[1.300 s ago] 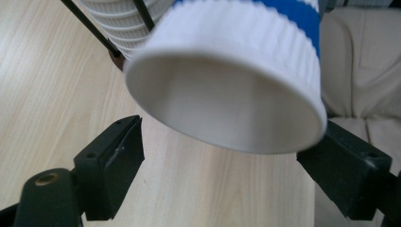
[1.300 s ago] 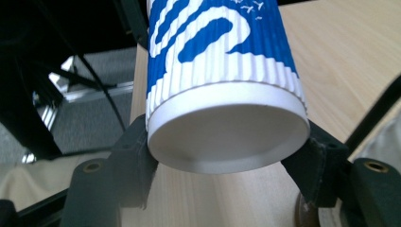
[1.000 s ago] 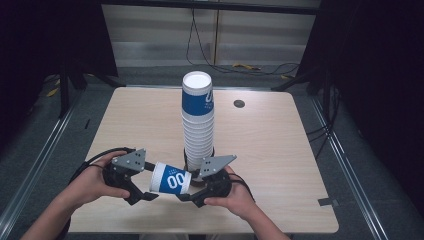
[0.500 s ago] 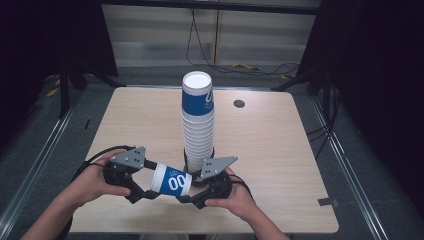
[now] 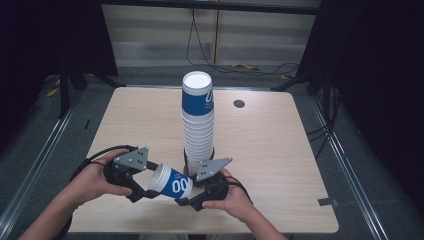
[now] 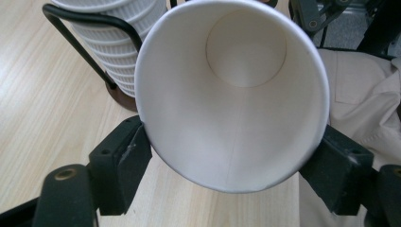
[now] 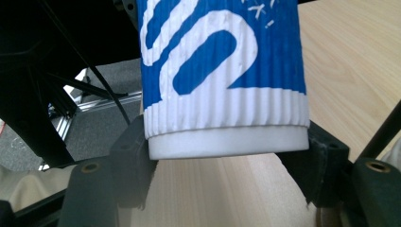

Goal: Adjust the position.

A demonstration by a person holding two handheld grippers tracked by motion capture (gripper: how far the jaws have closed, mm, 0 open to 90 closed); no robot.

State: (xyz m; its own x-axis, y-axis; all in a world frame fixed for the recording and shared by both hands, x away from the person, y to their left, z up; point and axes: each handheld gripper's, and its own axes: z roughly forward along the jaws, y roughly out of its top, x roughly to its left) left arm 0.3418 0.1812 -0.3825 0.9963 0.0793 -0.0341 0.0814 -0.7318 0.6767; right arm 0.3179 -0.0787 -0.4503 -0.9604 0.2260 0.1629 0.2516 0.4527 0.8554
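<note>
A blue and white ribbed paper cup (image 5: 172, 182) lies on its side in the air between my two grippers, low over the table's near edge. My left gripper (image 5: 145, 187) has just been closing. Its jaws now press on both sides of the cup's open rim (image 6: 231, 94), and I look into the empty white inside. My right gripper (image 5: 192, 197) is shut on the cup's base (image 7: 222, 142), one pad on each side. Just behind them a tall stack of the same cups (image 5: 198, 125) stands upright in a black wire holder (image 6: 75, 28).
The light wooden table (image 5: 280, 150) has a round cable hole (image 5: 239, 103) at the back right. A small piece of tape (image 5: 326, 202) sits near the right front edge. Dark floor, rails and cables surround the table.
The left gripper's jaws have narrowed onto the cup's rim. Both hands and the cup have stayed nearly in place.
</note>
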